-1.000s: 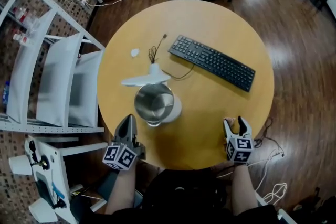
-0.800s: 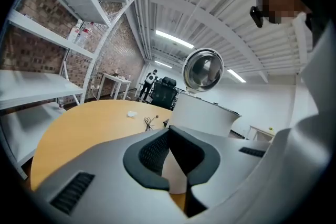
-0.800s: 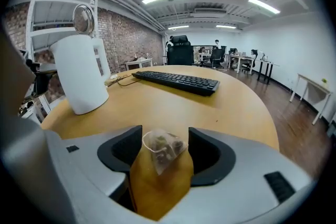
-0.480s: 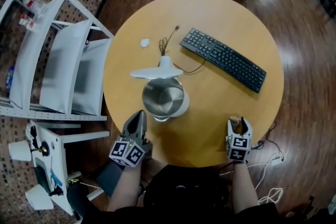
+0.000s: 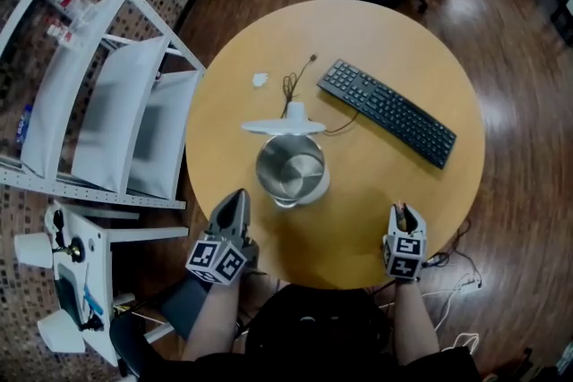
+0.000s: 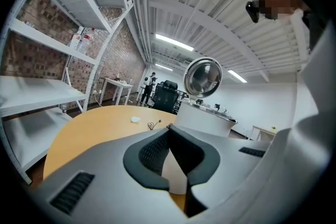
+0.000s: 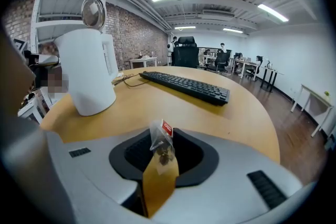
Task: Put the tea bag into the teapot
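Left claw (image 6: 168, 131): pressed together, empty, at near bench (image 5: 224, 148) edge.
Teapot (image 5: 320, 186): mid-bench, lid (image 5: 283, 124) up, open.
Right claw (image 5: 403, 212): closing on tea bag (image 7: 161, 150), bag upright within.
Advice: confirm firm pinch, lift, carry left over opening, then release.

The head view hangs high above the round bench (image 5: 376, 49), looking steeply down from over its 6 o'clock edge. The left gripper view sits low near 7 o'clock and the right gripper view near 5 o'clock, both close to the surface and facing across it. All three share the teapot (image 5: 291, 170) and the bench top.
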Demonstrator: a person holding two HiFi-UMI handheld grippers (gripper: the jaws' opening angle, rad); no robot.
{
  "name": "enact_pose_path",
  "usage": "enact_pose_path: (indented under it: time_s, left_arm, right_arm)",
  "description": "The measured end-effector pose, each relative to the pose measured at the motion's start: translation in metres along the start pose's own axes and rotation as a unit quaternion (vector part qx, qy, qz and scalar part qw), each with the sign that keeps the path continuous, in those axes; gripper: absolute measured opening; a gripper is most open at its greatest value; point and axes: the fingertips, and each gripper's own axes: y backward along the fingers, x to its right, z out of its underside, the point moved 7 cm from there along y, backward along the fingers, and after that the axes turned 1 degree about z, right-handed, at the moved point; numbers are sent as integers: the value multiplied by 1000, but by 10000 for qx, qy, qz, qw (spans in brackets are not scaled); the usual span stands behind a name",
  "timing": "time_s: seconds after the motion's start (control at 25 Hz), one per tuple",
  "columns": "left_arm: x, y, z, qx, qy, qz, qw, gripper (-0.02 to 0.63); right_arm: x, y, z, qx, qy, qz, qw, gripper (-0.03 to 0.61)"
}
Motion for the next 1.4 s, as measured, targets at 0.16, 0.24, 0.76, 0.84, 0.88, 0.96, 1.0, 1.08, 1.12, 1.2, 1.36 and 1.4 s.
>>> enact_pose_path:
  time_s: [0.16,0.24,0.76,0.84,0.88,0.96,1.0,1.08,1.12,1.2,1.36,1.4]
  left_arm:
    - [-3,-4,-20,294,-84,138,9994,-6]
    - [-2,-4,-33,434,-129,203,9988,-5]
    - [2,-5,-108,1297,113,813,9881,-5]
    - [4,-5,-106,1259,123,847,9883,-6]
    - [4,-5,-105,1250,134,856,9884,-5]
    - [1,-3,-103,1284,166,860,9878,-6]
    - [-2,-2,-103,1312,183,838,9876,-6]
    - [-6,4,-102,1363,185,750,9876,-5]
    - [-8,8,-102,1389,170,696,9877,-6]
    - [-11,15,-103,1433,141,601,9878,-5]
    - [-25,28,-100,1463,100,426,9883,-5]
    - [-30,33,-100,1464,102,370,9885,-6]
  right_arm:
    - [-5,7,-44,486,87,-30,9988,89]
    - [-6,15,-70,755,162,-7,9970,89]
    - [5,97,-178,2387,524,118,9696,89]
    - [6,103,-177,2437,522,123,9684,89]
    - [6,104,-176,2440,503,127,9684,89]
    - [3,103,-175,2422,493,87,9689,89]
    - [-1,102,-176,2411,518,48,9691,89]
    - [-11,102,-177,2403,610,-39,9688,89]
    - [-15,101,-177,2401,653,-86,9685,89]
    - [-26,99,-179,2393,722,-203,9681,89]
    - [-56,89,-185,2367,935,-543,9655,89]
    - [-66,86,-187,2358,1012,-658,9643,89]
